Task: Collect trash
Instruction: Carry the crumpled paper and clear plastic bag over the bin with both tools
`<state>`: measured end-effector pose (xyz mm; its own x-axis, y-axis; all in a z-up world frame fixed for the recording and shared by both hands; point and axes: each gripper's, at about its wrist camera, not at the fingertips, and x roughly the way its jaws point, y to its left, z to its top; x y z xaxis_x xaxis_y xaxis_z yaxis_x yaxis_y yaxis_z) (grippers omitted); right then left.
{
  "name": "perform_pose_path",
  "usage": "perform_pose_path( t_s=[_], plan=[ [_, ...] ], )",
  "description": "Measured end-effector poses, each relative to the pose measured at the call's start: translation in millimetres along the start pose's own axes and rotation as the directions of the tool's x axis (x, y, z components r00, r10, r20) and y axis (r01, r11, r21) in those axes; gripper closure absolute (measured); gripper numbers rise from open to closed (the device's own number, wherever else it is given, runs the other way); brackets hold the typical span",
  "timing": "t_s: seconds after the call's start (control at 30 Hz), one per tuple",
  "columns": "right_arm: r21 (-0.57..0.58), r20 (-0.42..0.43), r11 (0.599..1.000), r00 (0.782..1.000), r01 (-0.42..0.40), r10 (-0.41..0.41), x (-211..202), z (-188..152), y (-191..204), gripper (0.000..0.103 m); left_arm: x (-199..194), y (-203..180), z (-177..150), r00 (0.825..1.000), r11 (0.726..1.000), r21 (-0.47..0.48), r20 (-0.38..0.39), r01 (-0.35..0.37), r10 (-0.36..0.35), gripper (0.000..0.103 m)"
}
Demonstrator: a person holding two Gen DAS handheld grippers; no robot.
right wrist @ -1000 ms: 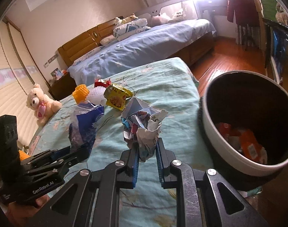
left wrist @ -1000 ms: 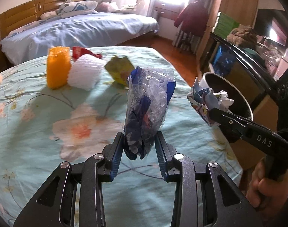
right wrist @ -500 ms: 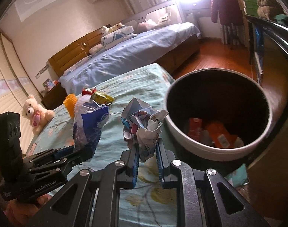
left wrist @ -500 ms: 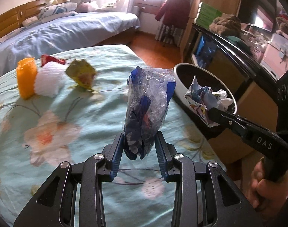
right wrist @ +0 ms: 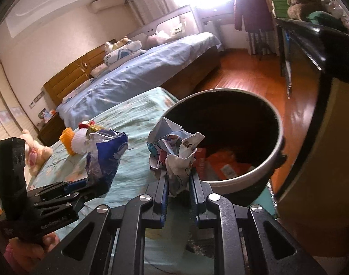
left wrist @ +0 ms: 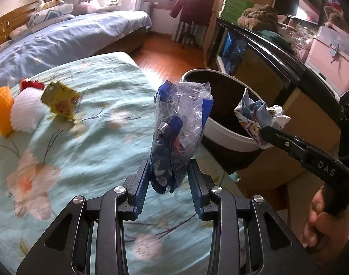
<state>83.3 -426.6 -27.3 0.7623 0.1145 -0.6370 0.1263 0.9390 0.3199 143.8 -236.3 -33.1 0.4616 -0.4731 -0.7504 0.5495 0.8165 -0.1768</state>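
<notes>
My left gripper (left wrist: 169, 178) is shut on a crumpled blue and clear plastic wrapper (left wrist: 180, 130), held upright above the table's right side; it also shows in the right wrist view (right wrist: 105, 155). My right gripper (right wrist: 177, 183) is shut on a crumpled printed paper ball (right wrist: 174, 151), held at the near rim of the trash bin (right wrist: 250, 174); the ball also shows in the left wrist view (left wrist: 259, 119). The bin (left wrist: 220, 130) is black inside with a white rim and holds orange and red wrappers (right wrist: 222, 162).
On the floral green tablecloth (left wrist: 71, 155) lie a yellow snack packet (left wrist: 59, 102), a white foam net (left wrist: 27, 112), an orange foam piece (left wrist: 2, 112) and a red wrapper (left wrist: 31, 83). A bed (left wrist: 59, 39) stands behind. A dark cabinet (left wrist: 266, 52) stands right of the bin.
Both grippers have swung right toward the bin with their loads. The bin now fills more of the right wrist view and the paper ball sits at its rim.
</notes>
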Motion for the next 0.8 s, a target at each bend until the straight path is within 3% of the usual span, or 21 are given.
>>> perform_pose_path(
  t_s=[0.8],
  plan=[
    [0.026,0.024,0.996,0.996,0.084,-0.084,5,17,-35,0.086,27,-48,49,1.0,0.996,0.086,-0.019,0.015,-0.014,0.07]
  ],
)
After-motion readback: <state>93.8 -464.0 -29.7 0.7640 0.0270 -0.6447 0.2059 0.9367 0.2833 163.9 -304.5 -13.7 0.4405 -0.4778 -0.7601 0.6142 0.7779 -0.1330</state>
